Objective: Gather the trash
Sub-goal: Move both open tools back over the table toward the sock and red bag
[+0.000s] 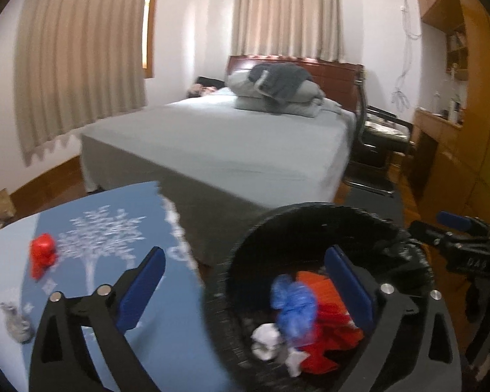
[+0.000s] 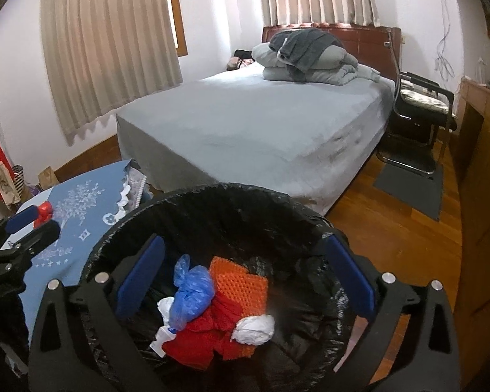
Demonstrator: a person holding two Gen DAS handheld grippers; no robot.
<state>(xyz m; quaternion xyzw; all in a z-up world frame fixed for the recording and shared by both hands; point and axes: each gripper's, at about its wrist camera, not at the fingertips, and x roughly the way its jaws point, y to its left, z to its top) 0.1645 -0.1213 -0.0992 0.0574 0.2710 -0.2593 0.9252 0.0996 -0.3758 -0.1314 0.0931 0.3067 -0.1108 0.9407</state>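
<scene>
A black-lined trash bin [image 2: 212,209] [image 1: 310,215] holds a blue plastic bag [image 2: 192,290], red crumpled wrap [image 2: 199,336], an orange mesh piece [image 2: 241,287] and white paper wads [image 2: 254,328]. My right gripper [image 2: 245,281] is open and empty above the bin. My left gripper [image 1: 245,284] is open and empty, straddling the bin's left rim and the blue table [image 1: 166,336]. A red crumpled piece [image 1: 42,258] and a grey wad [image 1: 16,323] lie on the table at the left.
A grey bed [image 2: 261,124] with folded bedding stands behind the bin. A black chair [image 2: 421,121] and wooden cabinets [image 2: 483,170] are at the right. A dark mat [image 2: 411,189] lies on the wood floor. Bags [image 2: 6,179] stand at the left wall.
</scene>
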